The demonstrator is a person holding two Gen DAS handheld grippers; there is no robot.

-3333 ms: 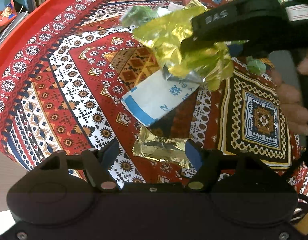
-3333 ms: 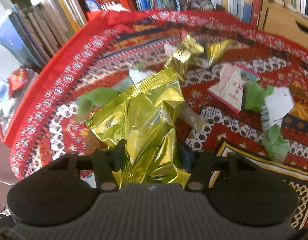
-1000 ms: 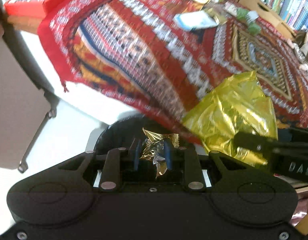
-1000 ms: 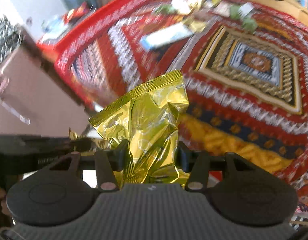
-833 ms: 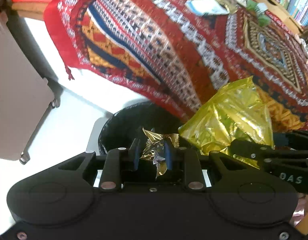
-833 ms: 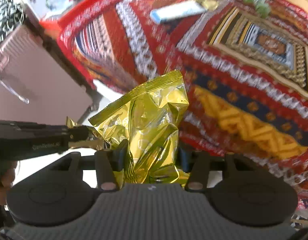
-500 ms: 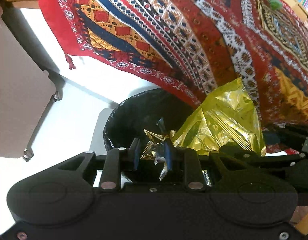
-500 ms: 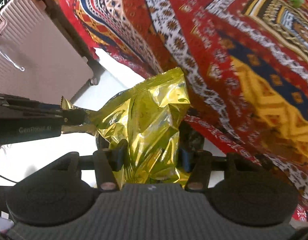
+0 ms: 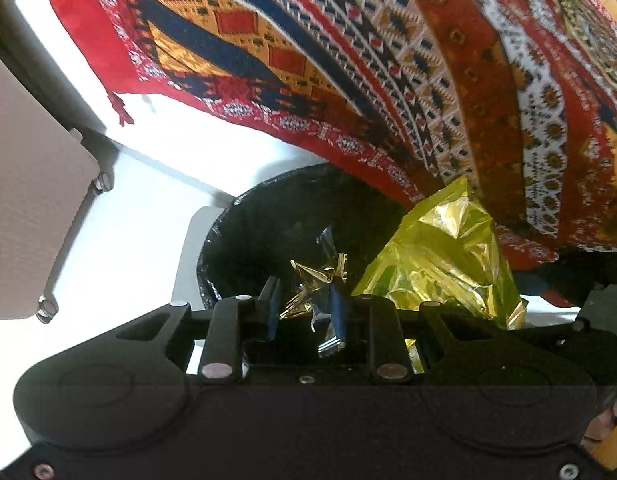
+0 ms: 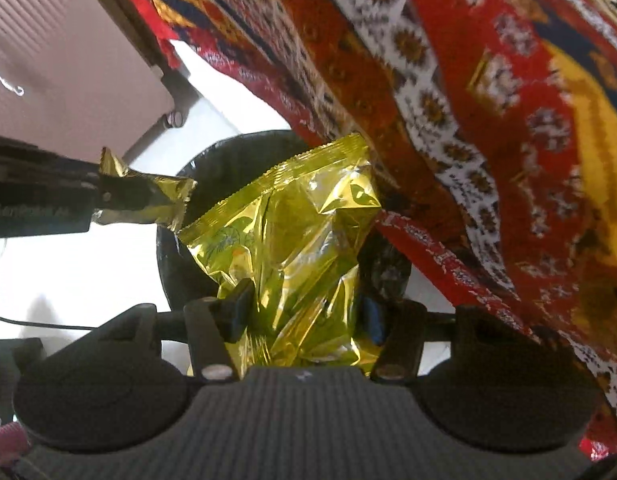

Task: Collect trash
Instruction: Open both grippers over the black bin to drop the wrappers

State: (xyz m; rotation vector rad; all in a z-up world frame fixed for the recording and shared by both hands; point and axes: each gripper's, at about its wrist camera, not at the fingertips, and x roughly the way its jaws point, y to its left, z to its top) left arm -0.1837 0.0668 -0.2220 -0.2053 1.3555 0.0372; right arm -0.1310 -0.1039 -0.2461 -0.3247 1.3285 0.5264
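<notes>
At far left stands a ribbed beige suitcase on small wheels, on a white floor. Just right of it, the left gripper points steeply down over a bin lined with a black bag, its blue-padded jaws clenched on a small crumpled gold wrapper that hangs above the bin's mouth. To the right of that, the right gripper holds a large gold foil snack bag over the same bin; its jaws have just been opening, yet the bag sits between them with the pads at its sides, whether pressing or only touching I cannot tell. Farthest right, a red patterned cloth drapes over the table edge, its hem hanging just beside the bin's rim.
</notes>
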